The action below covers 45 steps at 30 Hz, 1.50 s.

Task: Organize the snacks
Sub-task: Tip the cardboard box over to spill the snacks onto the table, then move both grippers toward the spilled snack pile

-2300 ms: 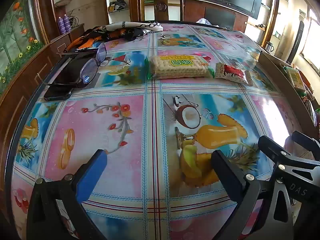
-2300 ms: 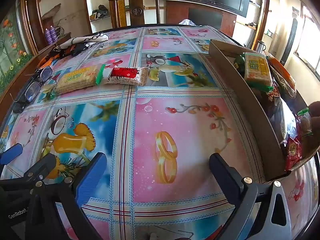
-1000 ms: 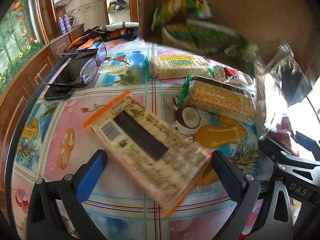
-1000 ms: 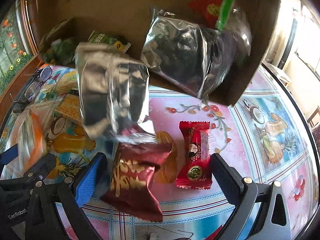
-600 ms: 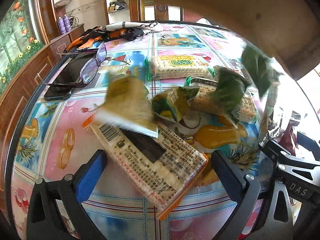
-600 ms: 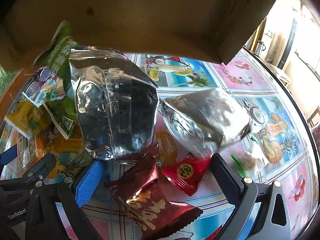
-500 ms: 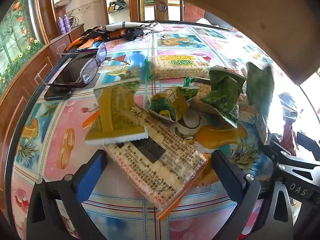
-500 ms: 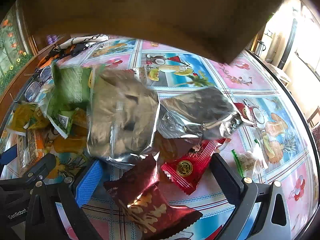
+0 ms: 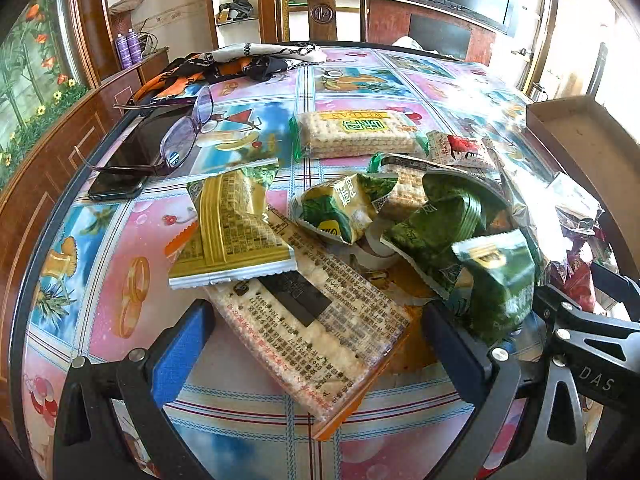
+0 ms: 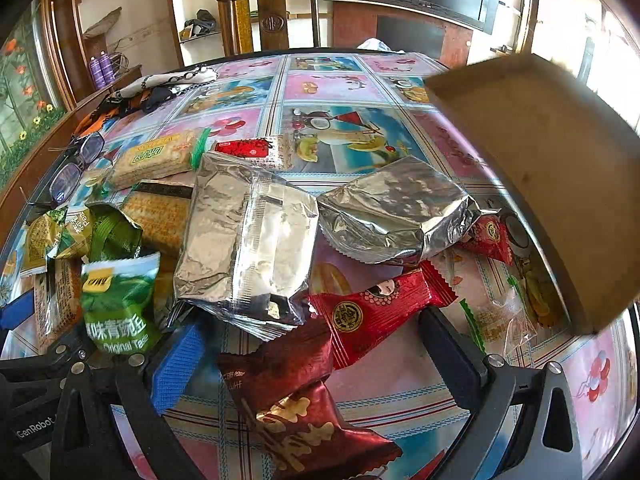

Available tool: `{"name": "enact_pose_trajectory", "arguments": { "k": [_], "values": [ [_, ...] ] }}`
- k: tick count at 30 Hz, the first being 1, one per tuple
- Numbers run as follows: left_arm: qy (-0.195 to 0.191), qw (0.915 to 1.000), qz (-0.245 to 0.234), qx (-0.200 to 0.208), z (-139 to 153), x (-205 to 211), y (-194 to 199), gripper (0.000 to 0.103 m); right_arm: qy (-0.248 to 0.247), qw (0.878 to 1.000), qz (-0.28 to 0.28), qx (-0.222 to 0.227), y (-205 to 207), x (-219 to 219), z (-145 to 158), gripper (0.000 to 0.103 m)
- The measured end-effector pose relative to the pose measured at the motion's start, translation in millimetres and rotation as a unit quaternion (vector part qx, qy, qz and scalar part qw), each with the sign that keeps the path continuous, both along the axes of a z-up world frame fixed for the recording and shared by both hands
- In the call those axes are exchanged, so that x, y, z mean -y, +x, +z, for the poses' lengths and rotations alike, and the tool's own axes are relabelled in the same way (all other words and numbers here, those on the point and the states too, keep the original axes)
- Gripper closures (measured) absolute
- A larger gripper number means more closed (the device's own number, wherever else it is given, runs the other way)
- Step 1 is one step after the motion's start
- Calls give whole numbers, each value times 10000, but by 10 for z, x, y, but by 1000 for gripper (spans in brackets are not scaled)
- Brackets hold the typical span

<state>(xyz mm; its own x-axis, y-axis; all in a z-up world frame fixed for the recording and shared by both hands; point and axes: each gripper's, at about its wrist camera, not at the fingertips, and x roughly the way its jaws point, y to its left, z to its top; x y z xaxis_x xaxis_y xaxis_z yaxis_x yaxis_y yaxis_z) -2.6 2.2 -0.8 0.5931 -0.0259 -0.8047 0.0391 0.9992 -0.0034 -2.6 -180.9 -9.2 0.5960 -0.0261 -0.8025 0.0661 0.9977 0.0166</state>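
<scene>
A heap of snack packets lies on the tablecloth. In the left wrist view an orange-edged cracker pack (image 9: 316, 320) lies between the fingers of my open, empty left gripper (image 9: 316, 340), under a yellow packet (image 9: 232, 228) and beside green pea packets (image 9: 444, 224). In the right wrist view my open, empty right gripper (image 10: 312, 360) straddles a dark red packet (image 10: 296, 404). Two silver packets (image 10: 248, 248) and a red candy packet (image 10: 372, 308) lie just ahead. The empty cardboard box (image 10: 556, 168) is tilted above the table at right.
Glasses (image 9: 176, 140) rest on a black phone (image 9: 132, 160) at the table's left edge. A scarf (image 9: 240, 64) lies at the far side, with a wooden chair (image 9: 320, 4) behind. A cracker pack (image 9: 356, 134) and red-white packet (image 9: 460, 148) lie beyond the heap.
The box was tipped over the table and its snacks fell into a heap. The box has since swung away to the right. The packets have come to rest. Both grippers stayed put.
</scene>
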Motion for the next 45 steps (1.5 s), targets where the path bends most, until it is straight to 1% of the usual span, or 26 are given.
{"name": "enact_pose_trajectory", "arguments": {
  "k": [34, 36, 38, 40, 42, 43, 45],
  "values": [
    [1, 10000, -7, 2, 0, 1, -2, 0, -4, 10000, 14, -4, -9, -1, 0, 0],
    [-1, 10000, -5, 2, 1, 1, -1, 0, 11, 9995, 286, -104, 20, 19, 5, 0],
    [-1, 10000, -6, 2, 1, 0, -1, 0, 25, 9968, 704, -377, 42, 45, 19, 0],
    [0, 10000, -7, 3, 1, 1, -1, 0, 9, 9891, 1315, -660, 40, 70, 28, 0],
    [0, 10000, -5, 2, 1, 2, -1, 0, 75, 9842, 1584, -783, 3, 127, 33, 0],
    [5, 10000, -6, 2, 2, 2, -2, 0, 227, 9820, 1656, -877, -20, 182, 46, 1],
    [3, 10000, -36, -14, 2, -5, -12, 0, 715, 9748, 1832, -1058, -84, 300, 100, 4]
  ]
}}
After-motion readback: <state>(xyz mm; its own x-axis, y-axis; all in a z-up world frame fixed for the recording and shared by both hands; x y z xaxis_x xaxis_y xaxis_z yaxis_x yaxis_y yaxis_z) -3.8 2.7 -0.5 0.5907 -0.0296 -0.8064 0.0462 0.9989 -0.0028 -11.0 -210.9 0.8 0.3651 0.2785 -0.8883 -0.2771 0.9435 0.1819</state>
